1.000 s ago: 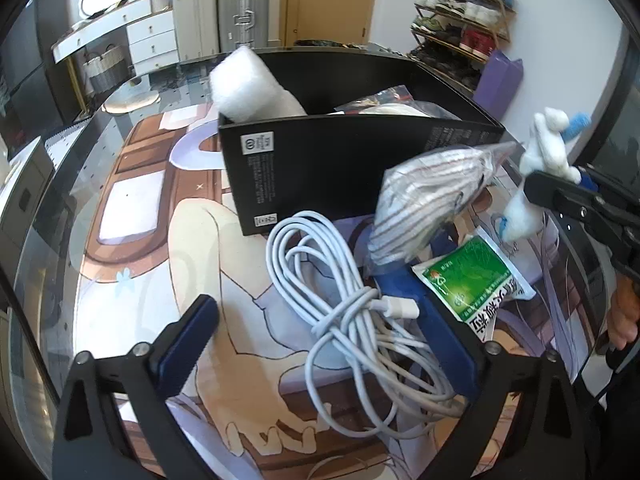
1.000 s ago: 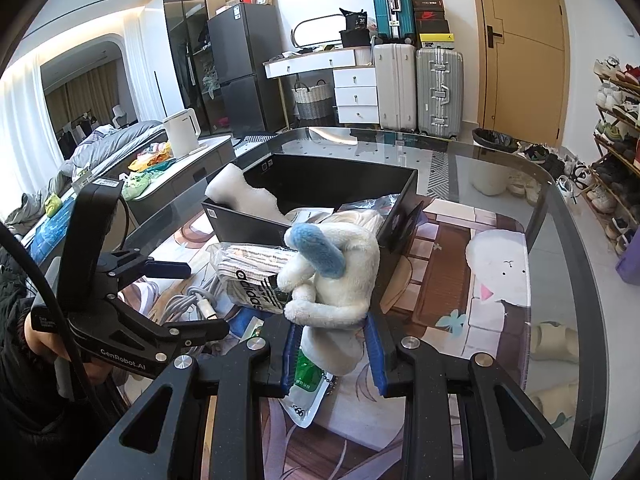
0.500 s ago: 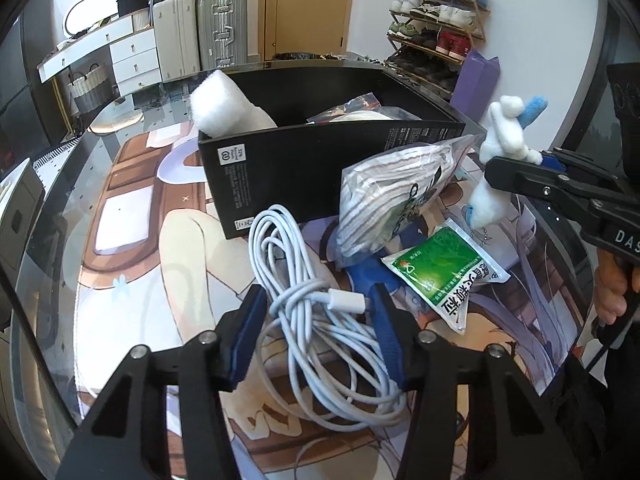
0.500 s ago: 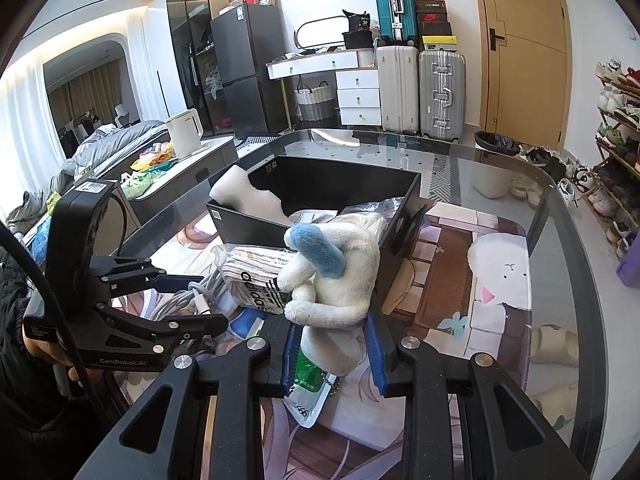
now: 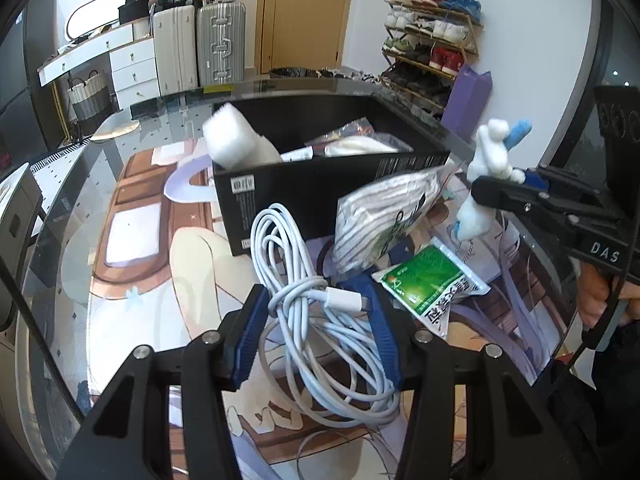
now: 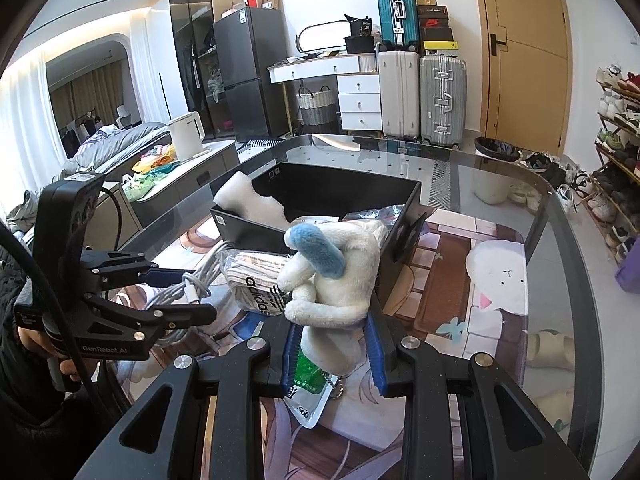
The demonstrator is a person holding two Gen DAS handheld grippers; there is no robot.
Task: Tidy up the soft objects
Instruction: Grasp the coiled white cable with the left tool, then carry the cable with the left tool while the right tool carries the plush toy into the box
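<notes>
Over the glass table (image 5: 80, 240), left claw (image 5: 316, 320) clamps the white cable (image 5: 296, 264); right claw (image 6: 332, 344) clamps the plush toy (image 6: 340, 276).

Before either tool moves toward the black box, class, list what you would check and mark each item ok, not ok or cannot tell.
1. Left tool closed on the white cable: ok, pads squeeze the bundle.
2. All cable loops off the table: cannot tell, loose loops hang below.
3. Right tool grips the plush toy: ok, clamped low on its body.
4. Room in the black box: ok, the far part looks bare.
5. Path to the box clear: not ok, the sock pack leans against its front wall.
</notes>
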